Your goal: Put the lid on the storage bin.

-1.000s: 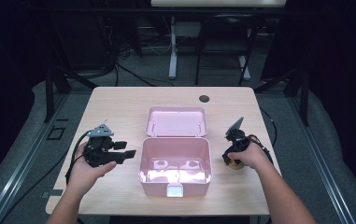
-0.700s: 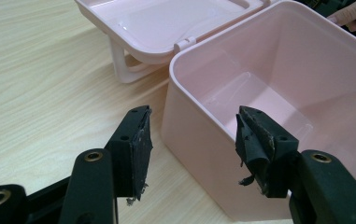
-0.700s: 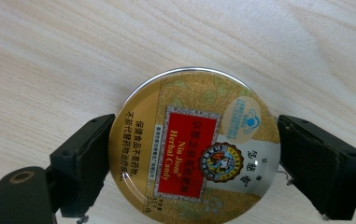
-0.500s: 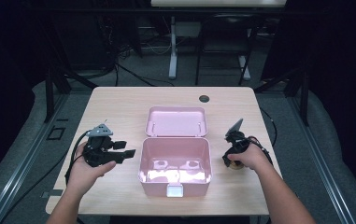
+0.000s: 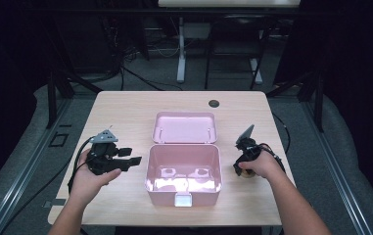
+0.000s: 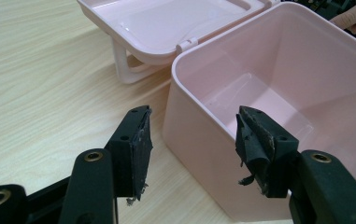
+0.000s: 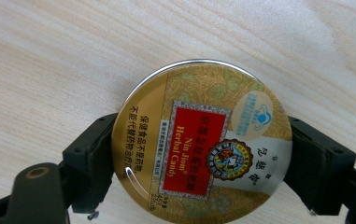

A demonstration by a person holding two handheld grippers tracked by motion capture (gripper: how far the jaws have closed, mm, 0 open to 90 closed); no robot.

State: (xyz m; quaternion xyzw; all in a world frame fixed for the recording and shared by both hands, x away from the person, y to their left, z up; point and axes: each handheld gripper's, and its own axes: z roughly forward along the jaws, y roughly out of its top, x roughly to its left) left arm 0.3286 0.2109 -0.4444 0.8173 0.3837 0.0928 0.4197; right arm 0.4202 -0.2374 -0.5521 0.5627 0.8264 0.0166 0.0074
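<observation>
Presently, your table (image 5: 125, 107) is the largest item: light wood grain, carrying everything listed below, with a small dark round disc (image 5: 214, 103) set near its far edge, well apart from both claws.

Next in size is the pink box (image 5: 183, 174), open and glossy inside. It stands between your two claws, its hinged lid (image 5: 184, 127) lying flat on the far side. In the left gripper view the box's near wall (image 6: 199, 154) stands just ahead of the jaws, between their lines, and the lid (image 6: 166, 23) lies beyond it to the left.

Your left gripper (image 5: 128, 157) is held level beside the box's left wall, pointing toward it. Its jaws stand apart with nothing between the pads (image 6: 140, 149); the pad rubber is frayed at the edges.

Your right gripper (image 5: 245, 171) sits just beside the box's right wall, pointing down at the table under your hand. Its jaws have just been closing, and the round candy tin (image 7: 201, 142) lies flat on the wood between them, both pads (image 7: 98, 154) against its rim.

Tin lid markings: gold leaf pattern, a red panel reading "Nin Jiom Herbal Candy", columns of Chinese characters alongside, a round crest, and a blue emblem on a pale patch. Smaller print is not legible.
</observation>
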